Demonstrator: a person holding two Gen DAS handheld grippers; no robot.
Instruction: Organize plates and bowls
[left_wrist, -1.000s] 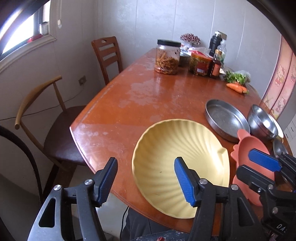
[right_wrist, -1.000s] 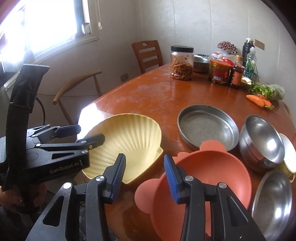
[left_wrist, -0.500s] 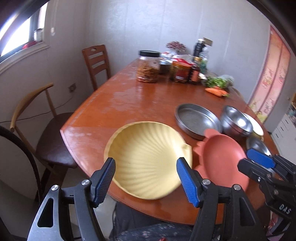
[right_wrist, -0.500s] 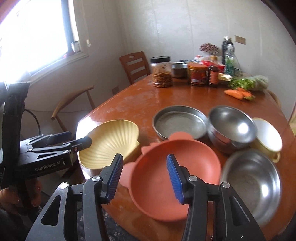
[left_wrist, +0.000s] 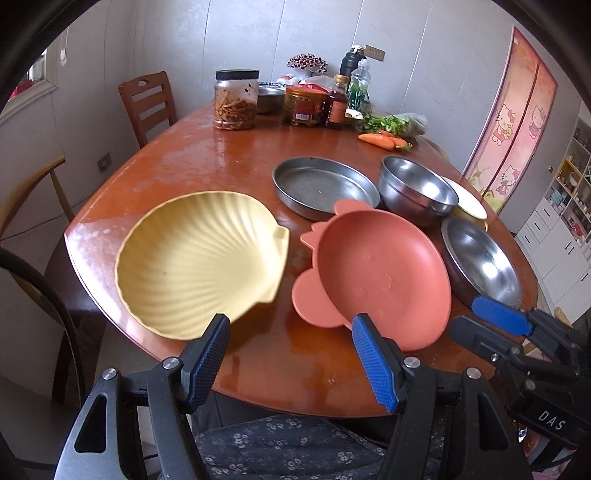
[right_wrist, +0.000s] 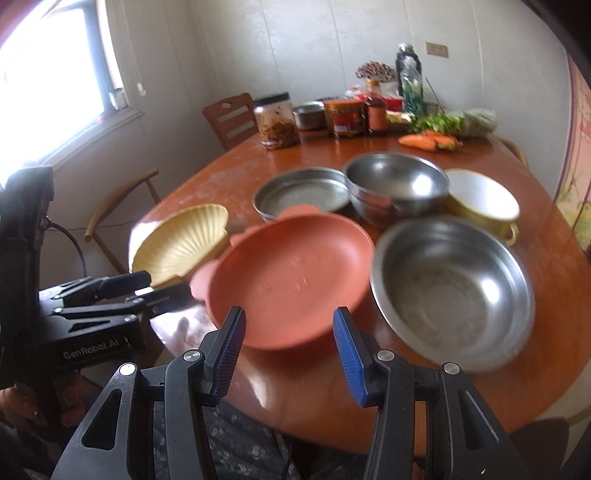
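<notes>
A yellow shell-shaped plate and an orange plate with ear-shaped tabs lie side by side at the near edge of the wooden table. Behind them sit a flat steel pan, a deep steel bowl, a wide steel bowl and a yellow cup. My left gripper is open and empty, just short of the table edge between the two plates. My right gripper is open and empty before the orange plate.
Jars, bottles, greens and carrots crowd the table's far end. Wooden chairs stand along the left side by the window wall. A pink door is at the right.
Both grippers have pulled back and up from the plates toward the near table edge, both views swinging right. Both stay open. The dishes have not moved.
</notes>
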